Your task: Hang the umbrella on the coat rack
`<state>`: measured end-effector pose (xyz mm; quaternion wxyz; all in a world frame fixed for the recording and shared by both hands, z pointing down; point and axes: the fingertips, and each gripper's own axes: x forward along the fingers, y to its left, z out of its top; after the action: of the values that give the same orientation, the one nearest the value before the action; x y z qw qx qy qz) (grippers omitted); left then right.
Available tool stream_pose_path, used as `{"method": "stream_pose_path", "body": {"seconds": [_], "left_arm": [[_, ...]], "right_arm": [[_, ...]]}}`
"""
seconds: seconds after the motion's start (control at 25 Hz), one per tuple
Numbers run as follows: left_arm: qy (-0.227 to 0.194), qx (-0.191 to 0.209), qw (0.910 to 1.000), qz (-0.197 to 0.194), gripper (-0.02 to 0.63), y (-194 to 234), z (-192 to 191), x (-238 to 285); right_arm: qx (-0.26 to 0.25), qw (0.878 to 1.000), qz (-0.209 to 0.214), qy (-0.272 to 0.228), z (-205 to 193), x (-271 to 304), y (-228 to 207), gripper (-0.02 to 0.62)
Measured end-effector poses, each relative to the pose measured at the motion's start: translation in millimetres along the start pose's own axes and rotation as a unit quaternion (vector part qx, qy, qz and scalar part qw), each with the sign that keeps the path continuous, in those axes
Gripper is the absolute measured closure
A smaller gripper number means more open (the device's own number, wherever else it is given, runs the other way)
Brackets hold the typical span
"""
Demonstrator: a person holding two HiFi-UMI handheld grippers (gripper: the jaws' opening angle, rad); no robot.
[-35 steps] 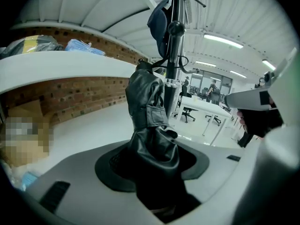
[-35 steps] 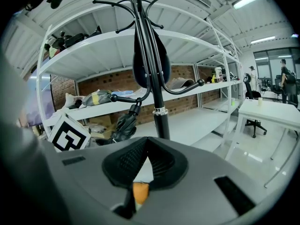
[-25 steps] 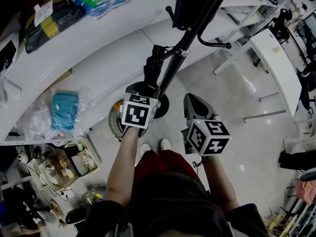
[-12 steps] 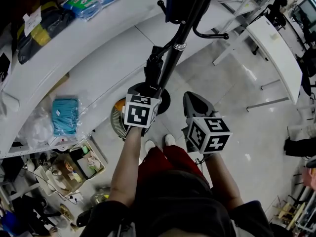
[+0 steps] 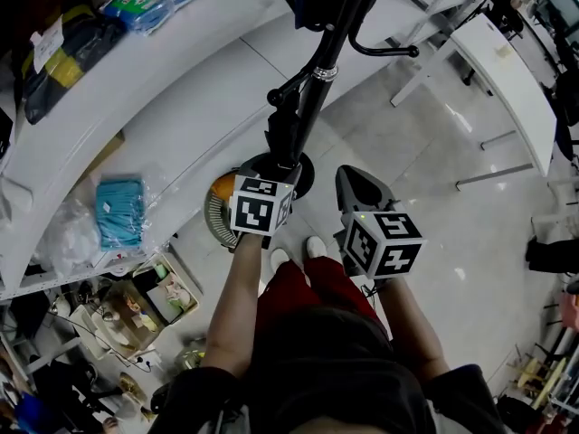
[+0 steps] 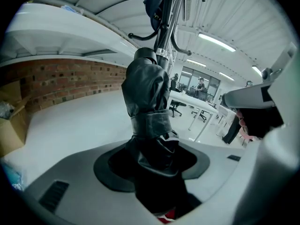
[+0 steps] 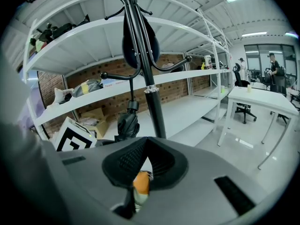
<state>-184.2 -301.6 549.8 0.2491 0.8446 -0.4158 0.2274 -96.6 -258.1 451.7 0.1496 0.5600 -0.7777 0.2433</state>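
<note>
Umbrella (image 6: 145, 102) in left tongs (image 5: 276, 163), jaws just eased wider yet closed round it. Long axis upright, close against rack (image 5: 317, 80) pole; cord (image 7: 132, 92) up to low hook (image 7: 111, 75), seemingly looped. Right tongs (image 5: 355, 186) closed, empty, farther off.

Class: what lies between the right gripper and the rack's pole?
Nothing. In the right gripper view the stretch from right gripper to pole is bare.
</note>
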Motion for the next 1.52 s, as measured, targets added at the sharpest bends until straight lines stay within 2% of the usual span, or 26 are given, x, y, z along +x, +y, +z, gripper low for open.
{"method": "stream_pose_path", "body": {"seconds": [0.96, 1.16, 1.36, 1.52], "left_arm": [[0.009, 0.022, 0.9997, -0.006, 0.368, 16.4, 11.0, 54.3], [0.008, 0.011, 0.9998, -0.014, 0.356, 13.6, 15.0, 61.4], [-0.002, -0.011, 0.9999, -0.010, 0.286, 16.1, 18.7, 61.0], [-0.019, -0.024, 0.9995, -0.002, 0.272, 22.3, 22.4, 50.2]], "right_arm": [[0.030, 0.999, -0.025, 0.016, -23.7, -4.8, -16.2, 0.577], [0.034, 0.999, -0.028, 0.019, -24.7, -4.0, -19.7, 0.577], [0.034, 0.999, -0.025, 0.019, -24.1, -2.4, -20.2, 0.577], [0.034, 0.999, -0.020, 0.021, -23.6, -0.2, -17.6, 0.577]]}}
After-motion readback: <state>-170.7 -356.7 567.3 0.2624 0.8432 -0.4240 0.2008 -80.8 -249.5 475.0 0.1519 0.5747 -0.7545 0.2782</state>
